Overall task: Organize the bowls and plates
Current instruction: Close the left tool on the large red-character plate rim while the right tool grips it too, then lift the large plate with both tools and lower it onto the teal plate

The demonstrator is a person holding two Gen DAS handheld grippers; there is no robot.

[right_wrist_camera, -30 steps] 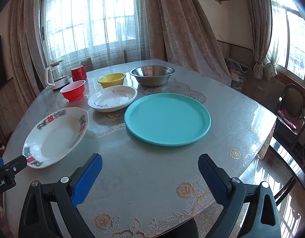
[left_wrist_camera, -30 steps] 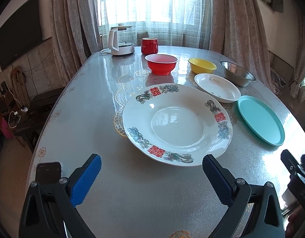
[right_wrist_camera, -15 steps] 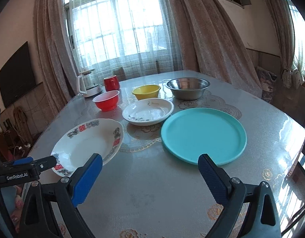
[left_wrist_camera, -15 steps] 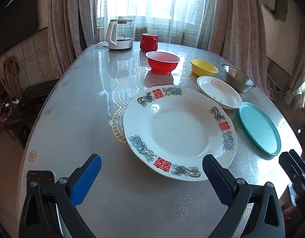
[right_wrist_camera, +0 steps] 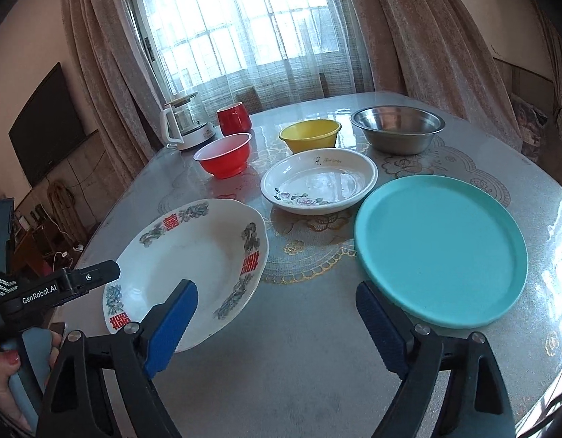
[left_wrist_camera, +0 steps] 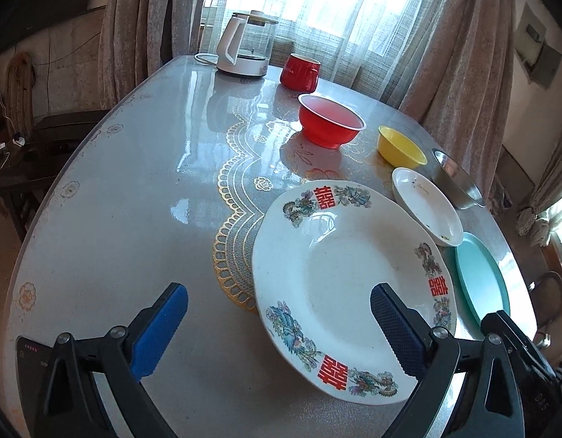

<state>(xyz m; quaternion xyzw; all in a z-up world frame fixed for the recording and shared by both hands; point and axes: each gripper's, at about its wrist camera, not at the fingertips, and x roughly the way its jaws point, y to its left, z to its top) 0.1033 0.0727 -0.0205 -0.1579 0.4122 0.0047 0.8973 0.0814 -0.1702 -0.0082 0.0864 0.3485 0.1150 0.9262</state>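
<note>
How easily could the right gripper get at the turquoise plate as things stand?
Probably easily: the right gripper, jaws closing with nothing between them, sits just short of the turquoise plate's near rim, with only bare table between.

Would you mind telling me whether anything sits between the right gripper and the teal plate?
Nothing visible does. The right gripper hangs over bare table, its jaws closing with nothing between them, and the teal plate lies just ahead with its near rim beside the right-hand jaw. The large patterned plate lies off to the other side.
</note>
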